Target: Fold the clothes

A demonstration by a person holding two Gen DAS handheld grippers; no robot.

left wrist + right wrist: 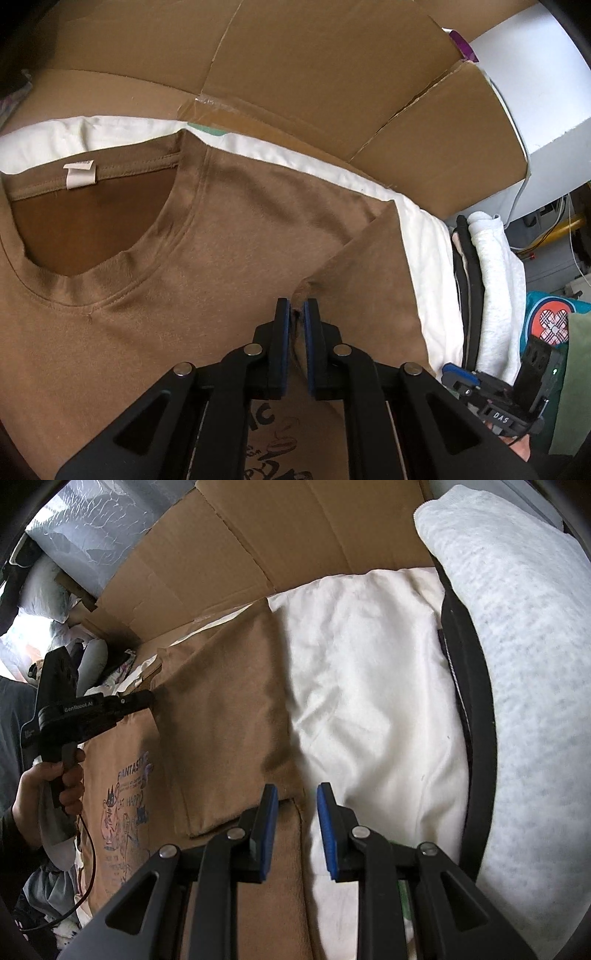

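A brown T-shirt (110, 332) lies flat on a white cloth (424, 258), collar and white neck label (80, 176) at the upper left. Its sleeve (373, 266) is folded in over the chest. My left gripper (297, 314) stands over that fold, jaws a narrow slit apart with a puckered pinch of brown fabric filling it. In the right wrist view the T-shirt (221, 720) shows a blue printed design (125, 805), and a hand (48, 786) holds the left gripper, its tips hidden behind the fabric. My right gripper (297, 794) hovers open over the shirt's right edge, nothing between its pads.
Flattened cardboard (295, 55) backs the work area. A stack of folded clothes (491, 277) stands to the right of the white cloth (369, 701), topped by a pale grey fleece (517, 664) with a black band (472, 701) along it. Plastic-wrapped bundles (74, 528) lie far left.
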